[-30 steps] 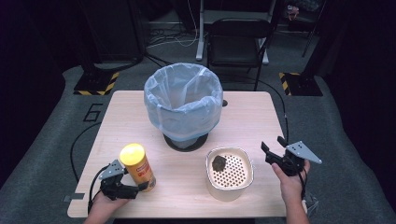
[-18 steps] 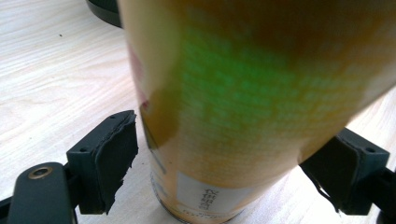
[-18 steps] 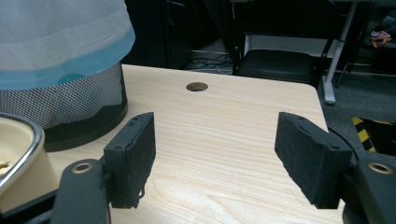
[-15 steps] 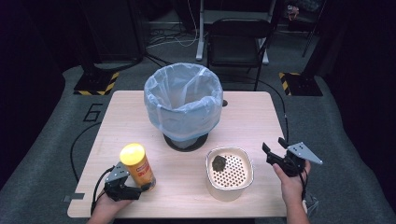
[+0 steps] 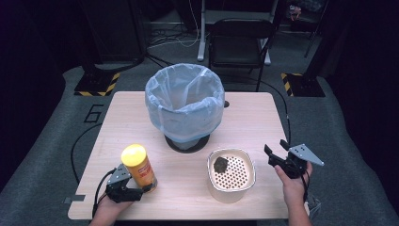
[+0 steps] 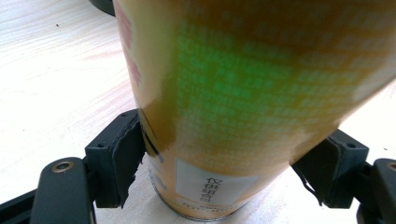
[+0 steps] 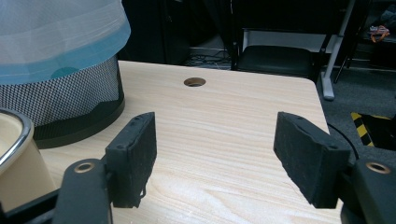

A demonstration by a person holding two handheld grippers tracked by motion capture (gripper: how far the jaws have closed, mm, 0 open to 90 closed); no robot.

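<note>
Slid nearer on the bench, left gripper (image 5: pixel 141 189) now pinching yellow-lidded can (image 5: pixel 138 167) low at near left, grip looking ready for a lift. Right gripper (image 5: pixel 277 154) hovering near right, jaws spread, empty.

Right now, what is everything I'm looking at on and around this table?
Table: one, pale wood, centre.
Waste bin: one, black mesh with a light blue bag liner, table's far middle.
Canister: one, orange with a yellow lid, upright at near left.
Container: one, cream with a perforated insert, near middle.
Lump: one, dark, on the insert.
Chair: one, black, behind the table.
Left hand-held gripper: black, jaws around the canister's base.
Right hand-held gripper: black, jaws apart, near right.
</note>
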